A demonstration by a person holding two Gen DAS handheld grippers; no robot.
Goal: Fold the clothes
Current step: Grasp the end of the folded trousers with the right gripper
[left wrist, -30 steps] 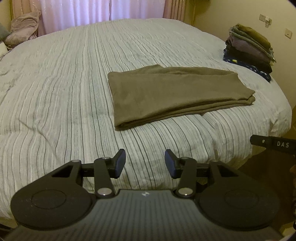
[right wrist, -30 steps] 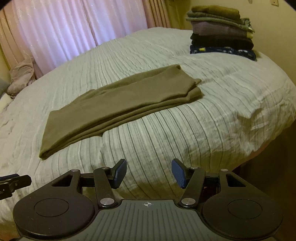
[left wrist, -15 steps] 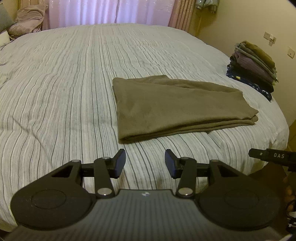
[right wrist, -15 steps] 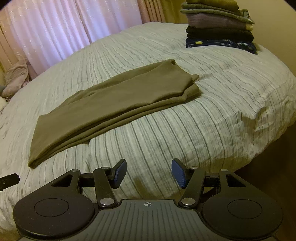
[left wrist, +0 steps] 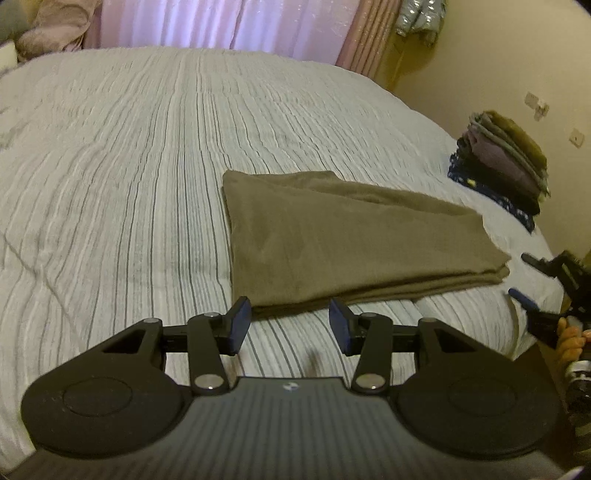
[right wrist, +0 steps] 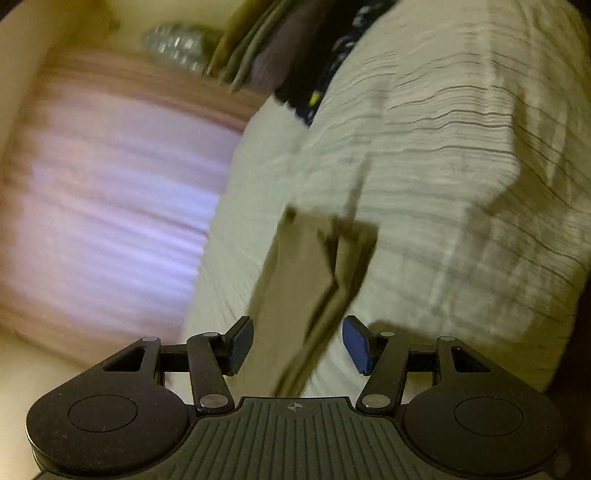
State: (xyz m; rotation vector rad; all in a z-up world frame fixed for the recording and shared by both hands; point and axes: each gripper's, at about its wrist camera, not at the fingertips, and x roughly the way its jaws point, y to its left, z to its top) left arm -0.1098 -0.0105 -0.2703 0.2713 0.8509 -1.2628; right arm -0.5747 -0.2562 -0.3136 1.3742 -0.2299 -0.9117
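An olive-brown garment (left wrist: 343, 240), folded into a long strip, lies flat on the striped bed (left wrist: 129, 166). My left gripper (left wrist: 290, 325) is open and empty, just short of the strip's near left corner. My right gripper (right wrist: 297, 345) is open and rolled sideways; the strip's near edge (right wrist: 317, 295) runs between its spread fingers, and I cannot tell whether it touches them. The right gripper also shows at the right edge of the left wrist view (left wrist: 535, 291), by the strip's right end. The right wrist view is blurred.
A stack of folded clothes (left wrist: 506, 162) sits on the bed's far right corner, also in the right wrist view (right wrist: 280, 48). Pink curtains (left wrist: 221, 26) hang behind the bed. A heap of pinkish cloth (left wrist: 55, 29) lies at the far left. The bed edge drops off at right.
Both grippers have moved in toward the garment. The right gripper has rolled sharply sideways and closed in on the strip's right end. Both stay open.
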